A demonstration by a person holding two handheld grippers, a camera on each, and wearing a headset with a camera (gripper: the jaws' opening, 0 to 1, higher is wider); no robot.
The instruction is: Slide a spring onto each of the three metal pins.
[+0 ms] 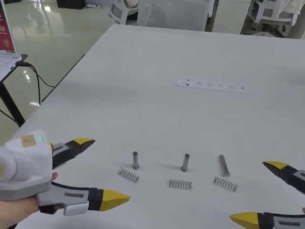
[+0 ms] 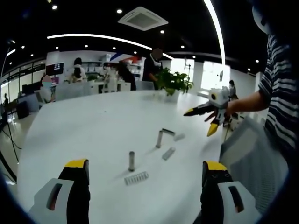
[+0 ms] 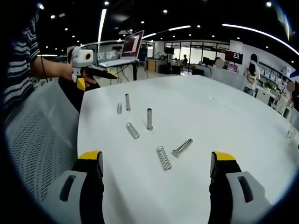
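Wide open and holding nothing: the left gripper low on the left and the right gripper low on the right, both near the front of the white table. Between them, in a row, well apart from both: left pin and middle pin standing up, right pin lying flat. Just in front of each one, lying on the table: left spring, middle spring, right spring, none on a pin yet.
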